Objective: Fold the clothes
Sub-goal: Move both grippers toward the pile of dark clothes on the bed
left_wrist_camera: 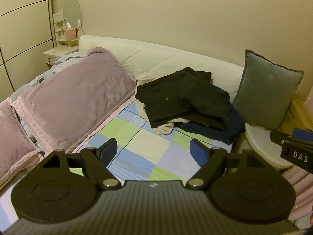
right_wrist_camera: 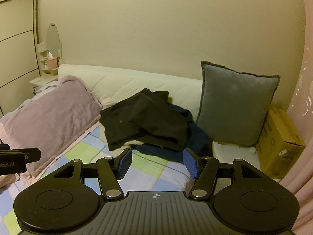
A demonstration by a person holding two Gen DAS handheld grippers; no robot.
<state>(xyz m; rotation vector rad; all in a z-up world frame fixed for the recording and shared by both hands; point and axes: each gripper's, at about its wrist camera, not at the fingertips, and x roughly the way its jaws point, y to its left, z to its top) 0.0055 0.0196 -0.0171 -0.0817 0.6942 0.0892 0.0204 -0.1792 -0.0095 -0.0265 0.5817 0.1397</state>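
A heap of clothes lies on the checked bed sheet point(left_wrist_camera: 148, 146) against the white headboard: a black garment point(left_wrist_camera: 183, 96) on top, a navy one point(left_wrist_camera: 221, 133) under it and a cream one point(left_wrist_camera: 164, 129) poking out. In the right wrist view the same black garment point(right_wrist_camera: 144, 121) and navy garment point(right_wrist_camera: 162, 150) lie just beyond the fingertips. My left gripper point(left_wrist_camera: 154, 150) hovers open over the sheet, short of the heap, nothing between its blue pads. My right gripper point(right_wrist_camera: 157, 163) is open too, empty, near the heap's front edge.
A large mauve pillow point(left_wrist_camera: 76, 99) lies left of the heap, a grey cushion point(left_wrist_camera: 268, 90) leans at the right. A cardboard box point(right_wrist_camera: 279, 143) stands beyond the bed's right edge. A bedside shelf with a mirror point(left_wrist_camera: 68, 25) is at the far left.
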